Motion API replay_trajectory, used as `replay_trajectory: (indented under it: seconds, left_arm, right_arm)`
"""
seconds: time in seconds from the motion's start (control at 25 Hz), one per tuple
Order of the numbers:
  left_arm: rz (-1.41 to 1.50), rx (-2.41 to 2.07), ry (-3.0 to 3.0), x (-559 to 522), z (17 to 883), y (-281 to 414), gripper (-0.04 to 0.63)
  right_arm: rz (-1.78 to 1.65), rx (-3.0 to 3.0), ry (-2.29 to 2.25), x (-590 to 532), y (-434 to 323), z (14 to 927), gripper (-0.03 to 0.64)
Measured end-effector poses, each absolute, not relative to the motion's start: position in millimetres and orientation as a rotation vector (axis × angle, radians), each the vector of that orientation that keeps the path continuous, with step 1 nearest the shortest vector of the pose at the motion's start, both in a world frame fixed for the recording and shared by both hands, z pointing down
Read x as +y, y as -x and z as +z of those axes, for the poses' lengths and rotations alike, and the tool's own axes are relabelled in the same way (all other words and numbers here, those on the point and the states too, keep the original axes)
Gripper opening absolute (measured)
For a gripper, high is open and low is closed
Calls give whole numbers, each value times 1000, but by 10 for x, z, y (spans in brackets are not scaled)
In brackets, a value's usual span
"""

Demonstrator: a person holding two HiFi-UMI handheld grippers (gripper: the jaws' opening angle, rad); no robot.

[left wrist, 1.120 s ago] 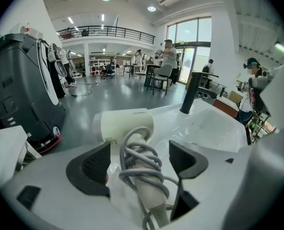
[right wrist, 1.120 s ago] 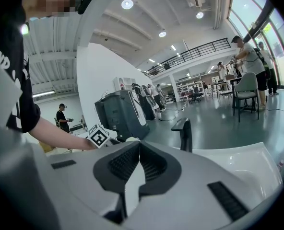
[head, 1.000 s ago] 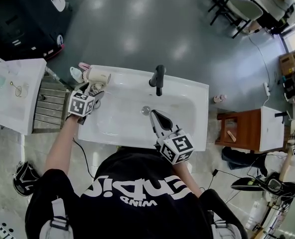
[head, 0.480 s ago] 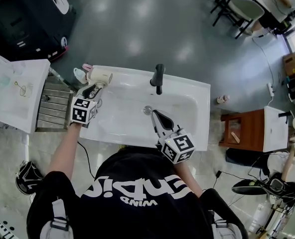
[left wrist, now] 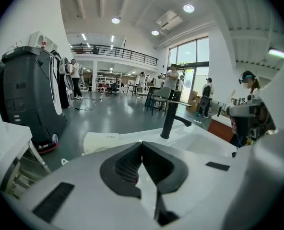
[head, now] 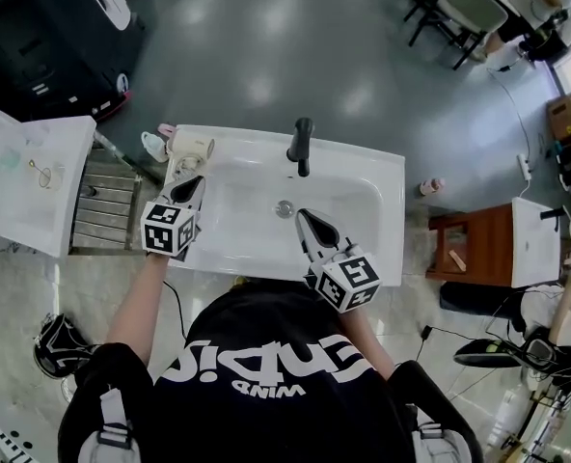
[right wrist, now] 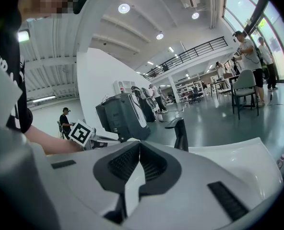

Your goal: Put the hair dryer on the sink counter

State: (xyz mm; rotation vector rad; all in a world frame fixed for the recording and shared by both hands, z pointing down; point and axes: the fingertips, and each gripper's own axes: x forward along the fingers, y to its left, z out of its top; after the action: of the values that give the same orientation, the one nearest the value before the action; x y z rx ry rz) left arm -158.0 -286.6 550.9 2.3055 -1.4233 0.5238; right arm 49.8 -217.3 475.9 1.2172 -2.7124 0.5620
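Cream-white hair dryer (head: 191, 147) at the far-left corner of your white surface (head: 387, 191), black faucet (head: 303, 145) at its far edge, black-and-white square markers on your left hand-held gripper (head: 195, 183) and right hand-held gripper (head: 305, 218), both black-jawed, glossy grey floor (head: 295, 46).

Wooden stool (head: 469, 249) R of frame; metal rack (head: 102, 210) L; black machine (head: 54, 46) top L.
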Motion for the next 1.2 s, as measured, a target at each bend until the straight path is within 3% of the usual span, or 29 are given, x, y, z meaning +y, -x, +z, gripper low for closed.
replay_trajectory:
  seconds: [0.52,1.2]
  left_arm:
    - [469,-1234,-2524,-2446,4962,821,20]
    - [23,-1103,-2754,-2190,3937,419,20]
  right_arm:
    - [436,-2729,-1185,-2165,-614,4639,18]
    - [173,-2923,-1125,-2100,-721,3922,18]
